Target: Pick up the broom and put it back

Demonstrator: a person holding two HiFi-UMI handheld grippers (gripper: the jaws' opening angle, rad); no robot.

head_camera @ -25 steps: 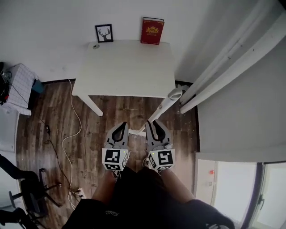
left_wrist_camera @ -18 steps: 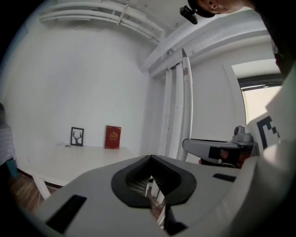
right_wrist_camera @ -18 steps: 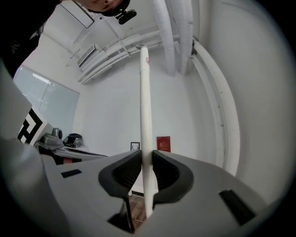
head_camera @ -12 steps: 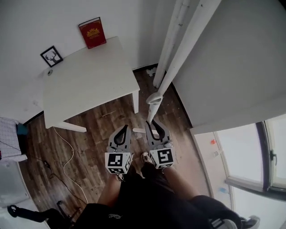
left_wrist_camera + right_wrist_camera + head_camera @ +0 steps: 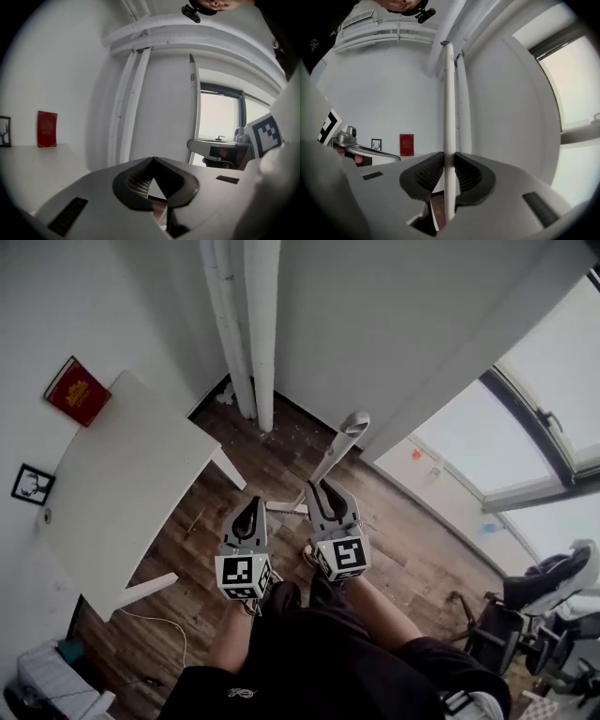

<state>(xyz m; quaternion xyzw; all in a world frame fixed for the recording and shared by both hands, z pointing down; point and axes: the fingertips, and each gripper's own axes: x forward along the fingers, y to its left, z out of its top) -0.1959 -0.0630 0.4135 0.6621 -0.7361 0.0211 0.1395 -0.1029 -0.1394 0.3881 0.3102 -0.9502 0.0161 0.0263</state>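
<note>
Carry step: right tongs (image 5: 325,489) clamped on broom handle (image 5: 339,439), upright; left tongs (image 5: 251,504) closed, empty. Next, likely: stand it against far wall (image 5: 375,324) by pipes (image 5: 246,324).

Soft daylight from the blown-out window (image 5: 551,416), strong fisheye curvature, dark vignetted corners in both gripper views.

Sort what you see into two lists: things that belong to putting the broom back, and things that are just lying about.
Job in hand: broom; right gripper, shut on its handle.
Just lying about: white table; red book; framed picture; left gripper, shut on nothing.
</note>
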